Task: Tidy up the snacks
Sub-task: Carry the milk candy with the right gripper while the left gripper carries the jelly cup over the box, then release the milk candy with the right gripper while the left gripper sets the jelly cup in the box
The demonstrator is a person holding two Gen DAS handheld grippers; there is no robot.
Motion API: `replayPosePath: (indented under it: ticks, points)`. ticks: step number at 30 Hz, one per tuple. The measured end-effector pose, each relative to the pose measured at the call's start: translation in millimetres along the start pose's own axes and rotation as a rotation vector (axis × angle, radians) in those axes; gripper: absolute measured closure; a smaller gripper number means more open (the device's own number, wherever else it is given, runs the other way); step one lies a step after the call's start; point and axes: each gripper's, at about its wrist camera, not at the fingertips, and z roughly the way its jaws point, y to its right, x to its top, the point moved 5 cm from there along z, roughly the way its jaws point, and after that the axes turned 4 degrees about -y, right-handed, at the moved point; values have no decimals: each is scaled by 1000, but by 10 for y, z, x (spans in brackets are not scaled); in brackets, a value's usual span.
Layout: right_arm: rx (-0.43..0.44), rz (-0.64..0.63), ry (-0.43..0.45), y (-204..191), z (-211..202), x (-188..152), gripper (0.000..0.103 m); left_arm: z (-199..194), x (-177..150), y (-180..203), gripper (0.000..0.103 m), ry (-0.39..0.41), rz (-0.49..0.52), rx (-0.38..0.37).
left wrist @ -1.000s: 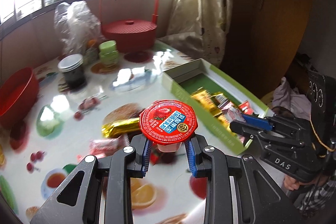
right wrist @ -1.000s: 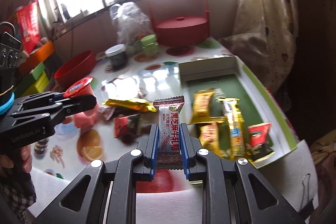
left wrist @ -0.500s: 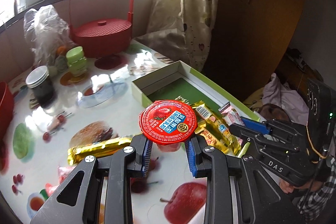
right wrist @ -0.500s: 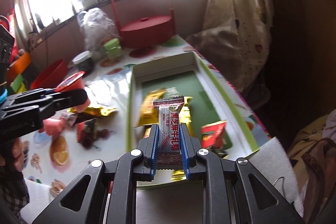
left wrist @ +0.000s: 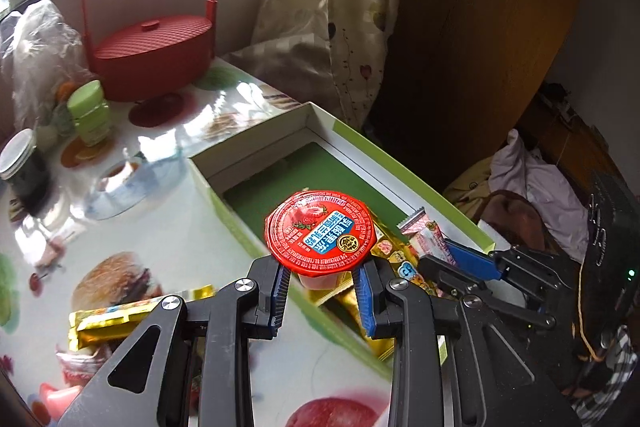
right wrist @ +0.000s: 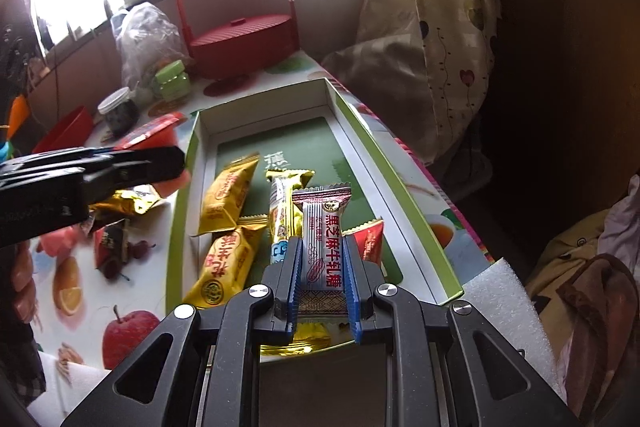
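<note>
red-lidded jelly cup (left wrist: 321, 231) now over box (left wrist: 404, 169)

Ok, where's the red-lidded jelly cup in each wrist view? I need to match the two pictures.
Left wrist: jelly cup sits centre frame, gripped between the left gripper's blue pads, over the near left wall of the green box.
Right wrist: the cup shows at the left edge, mid-height, above the dark left gripper fingers, left of the box.
Shared landmark: red lidded basket by the window.
</note>
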Motion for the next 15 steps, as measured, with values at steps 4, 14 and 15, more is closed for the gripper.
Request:
replayPosePath:
  ticks: [4,14,15]
  points:
    - [-5,6,6,32,37,-4,84,106,20,55,73,-21,4,-6]
    - [14,11,5,36,80,7,84,328,61,150,73,-60,16,-5]
    - [16,9,5,30,83,7,84,340,61,155,73,-62,18,-6]
